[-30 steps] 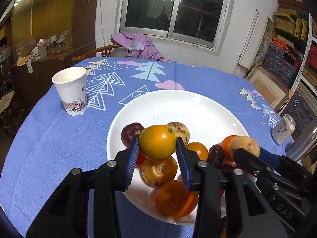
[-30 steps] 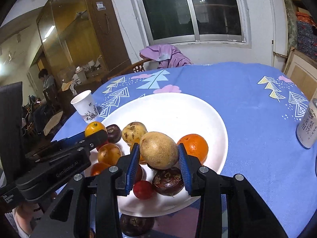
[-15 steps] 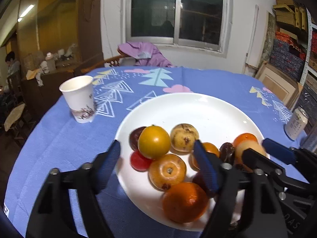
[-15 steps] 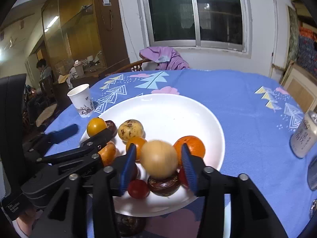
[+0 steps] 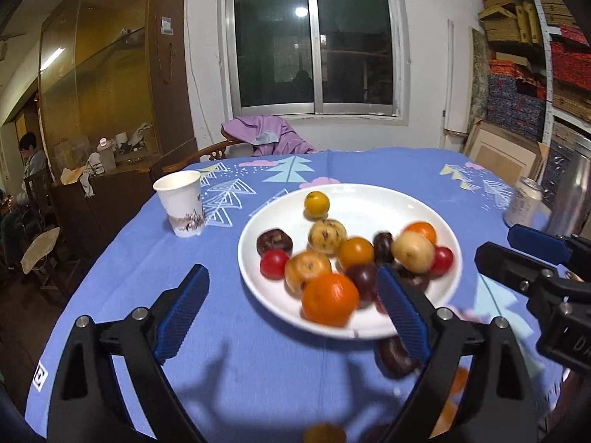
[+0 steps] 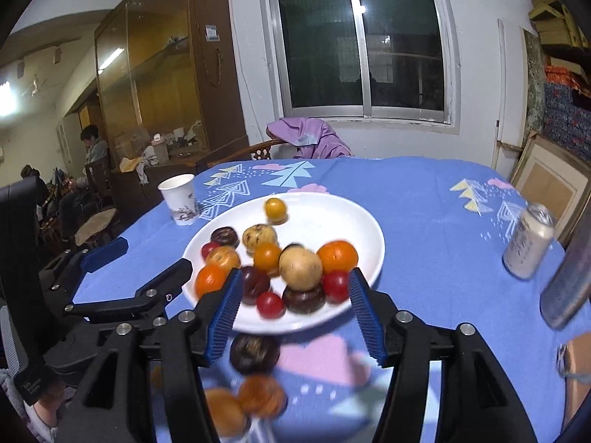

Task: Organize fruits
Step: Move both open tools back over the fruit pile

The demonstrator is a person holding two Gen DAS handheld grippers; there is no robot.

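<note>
A white plate (image 5: 369,192) on the blue tablecloth holds a pile of fruit. One yellow-orange fruit (image 5: 316,203) lies alone at the plate's far part, and a tan fruit (image 5: 412,251) rests on top of the pile. My left gripper (image 5: 291,273) hovers before the plate's near rim, its jaws opening wide with nothing held. My right gripper (image 6: 294,277) stands before the same rim, its jaws also opening and empty, with the tan fruit (image 6: 300,265) lying free beyond them. A dark fruit (image 6: 254,353) and two orange ones (image 6: 260,395) lie on the cloth under the right gripper.
A paper cup (image 5: 181,203) stands left of the plate and a drinks can (image 6: 530,245) to its right, beside a metal object (image 6: 565,288). A chair with a purple garment (image 5: 266,140) is behind the table. A person sits far off at the left.
Both grippers opened and drew back from the plate. The left one let go of the yellow-orange fruit, which rolled to the plate's far part. The right one released the tan fruit onto the pile.
</note>
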